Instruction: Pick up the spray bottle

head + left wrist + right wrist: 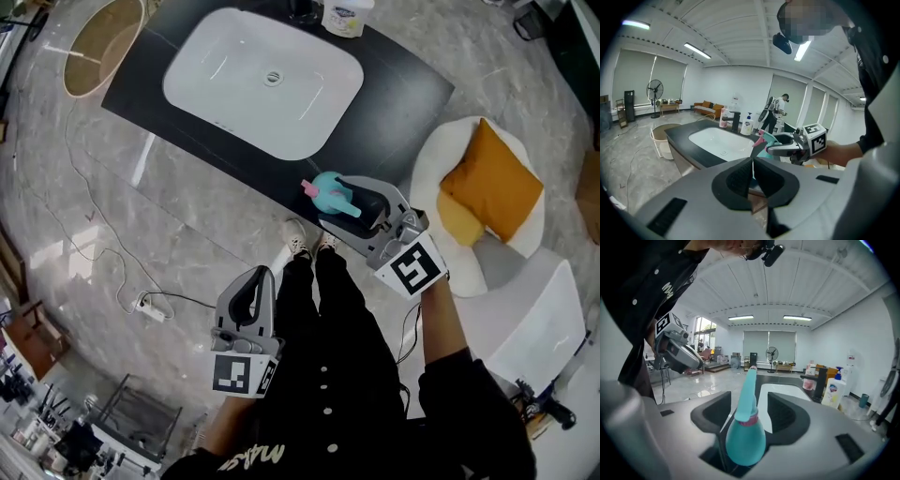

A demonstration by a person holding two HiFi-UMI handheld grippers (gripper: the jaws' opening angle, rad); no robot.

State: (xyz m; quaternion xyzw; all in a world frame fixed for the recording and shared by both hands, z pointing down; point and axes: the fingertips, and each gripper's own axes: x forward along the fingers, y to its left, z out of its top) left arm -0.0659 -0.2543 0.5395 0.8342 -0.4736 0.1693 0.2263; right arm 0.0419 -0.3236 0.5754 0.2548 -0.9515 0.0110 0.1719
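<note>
The spray bottle (pixel 328 192) is teal with a pink nozzle. It lies between the jaws of my right gripper (pixel 334 202), just off the near edge of the black counter (pixel 398 103). In the right gripper view the bottle (pixel 745 437) has its round body deep in the throat and its neck pointing away. My right gripper (pixel 749 399) stands open, with gaps between both pads and the neck. My left gripper (pixel 263 273) hangs lower and to the left, above the floor, shut and empty. In its own view the left gripper (pixel 752 165) has its pads together.
A white basin (pixel 262 84) is set in the counter, with a soap bottle (pixel 345 17) at its far edge. A round basket (pixel 101 42) stands at the far left. A white armchair (pixel 441 155) with orange cushions is on the right. A power strip (pixel 150 309) and cable lie on the floor.
</note>
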